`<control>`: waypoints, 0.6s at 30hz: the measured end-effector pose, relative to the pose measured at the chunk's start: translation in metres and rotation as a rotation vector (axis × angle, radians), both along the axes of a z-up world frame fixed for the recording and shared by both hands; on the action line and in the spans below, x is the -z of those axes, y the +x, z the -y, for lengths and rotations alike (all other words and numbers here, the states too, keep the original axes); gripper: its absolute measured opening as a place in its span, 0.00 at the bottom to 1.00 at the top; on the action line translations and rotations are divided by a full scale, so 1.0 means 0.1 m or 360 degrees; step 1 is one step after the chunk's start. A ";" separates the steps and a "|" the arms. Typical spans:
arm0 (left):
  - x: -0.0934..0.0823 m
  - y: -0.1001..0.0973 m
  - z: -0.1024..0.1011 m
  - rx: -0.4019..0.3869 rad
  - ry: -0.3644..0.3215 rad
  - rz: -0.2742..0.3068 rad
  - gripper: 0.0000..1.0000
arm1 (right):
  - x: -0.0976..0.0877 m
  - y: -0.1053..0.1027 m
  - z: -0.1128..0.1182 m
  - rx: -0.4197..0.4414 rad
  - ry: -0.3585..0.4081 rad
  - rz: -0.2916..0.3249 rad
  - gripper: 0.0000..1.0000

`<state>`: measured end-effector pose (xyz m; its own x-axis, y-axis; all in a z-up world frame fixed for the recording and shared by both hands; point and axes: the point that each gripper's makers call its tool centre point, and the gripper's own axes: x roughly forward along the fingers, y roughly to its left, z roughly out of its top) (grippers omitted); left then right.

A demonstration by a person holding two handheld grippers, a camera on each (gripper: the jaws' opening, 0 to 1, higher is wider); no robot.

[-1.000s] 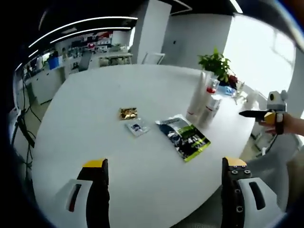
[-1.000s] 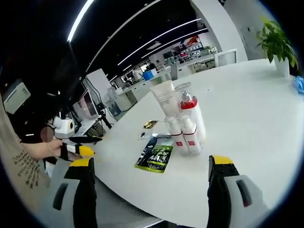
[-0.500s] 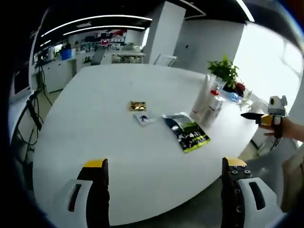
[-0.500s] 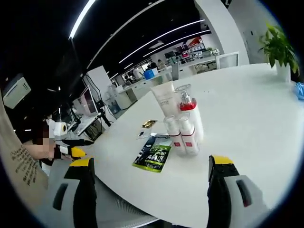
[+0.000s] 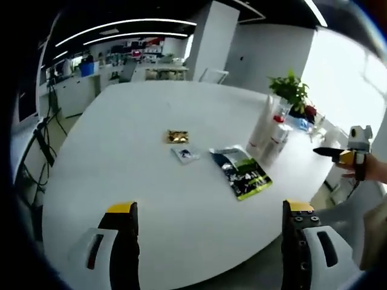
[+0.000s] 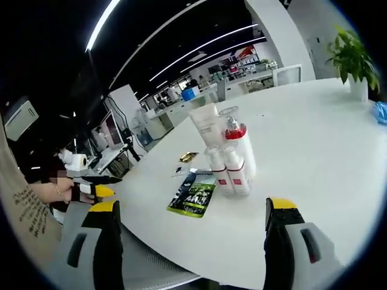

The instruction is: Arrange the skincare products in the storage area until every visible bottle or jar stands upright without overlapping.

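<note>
Since a second ago both of my cameras have drifted a little, yet the things on the table (image 5: 121, 157) lie just as they did; neither tool has touched anything.

In the left gripper view my left gripper (image 5: 208, 241) hangs over the near edge of the white round table, its two yellow-tipped jaws spread wide with nothing between them. The skincare bottles (image 5: 270, 130) stand upright in a tight cluster at about two o'clock, near the far right edge. A green pouch (image 5: 242, 173) lies flat toward one o'clock, just short of the bottles. A small packet (image 5: 185, 154) lies at twelve o'clock, and a gold sachet (image 5: 177, 136) just beyond it. A potted plant (image 5: 290, 90) stands behind the bottles. At three o'clock my other tool comes in, held in a hand (image 5: 369, 169).

In the right gripper view my right gripper (image 6: 190, 241) is likewise released, jaws wide apart and empty, hanging off the table edge. The bottles (image 6: 227, 154) sit at twelve o'clock: a tall white tube, a clear-capped pump bottle with a red band, and two small bottles in front, all upright and touching. The green pouch (image 6: 193, 194) lies at eleven o'clock, just beside them.
</note>
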<state>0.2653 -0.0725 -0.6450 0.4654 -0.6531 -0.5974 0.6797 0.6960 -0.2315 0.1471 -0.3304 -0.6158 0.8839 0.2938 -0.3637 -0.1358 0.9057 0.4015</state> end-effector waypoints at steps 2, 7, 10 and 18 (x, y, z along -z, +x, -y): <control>0.00 0.02 0.06 -0.0007 -0.0010 -0.0012 0.97 | 0.01 0.00 0.03 0.0009 0.0001 -0.0006 1.00; 0.05 0.08 0.22 0.0010 0.0043 -0.0038 0.95 | 0.01 0.01 0.07 0.0034 0.0014 -0.0001 1.00; 0.13 0.13 0.32 -0.0004 0.0103 -0.0060 0.96 | 0.03 0.00 0.08 0.0038 0.0021 -0.0002 1.00; 0.34 0.38 0.62 -0.0115 0.0144 -0.0165 0.96 | 0.12 -0.06 0.18 0.0090 0.0042 -0.0036 1.00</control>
<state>0.3034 -0.1342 -0.6790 0.4418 -0.5614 -0.6997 0.6029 0.7634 -0.2319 0.1410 -0.3488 -0.6278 0.8909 0.2534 -0.3769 -0.0753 0.9008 0.4277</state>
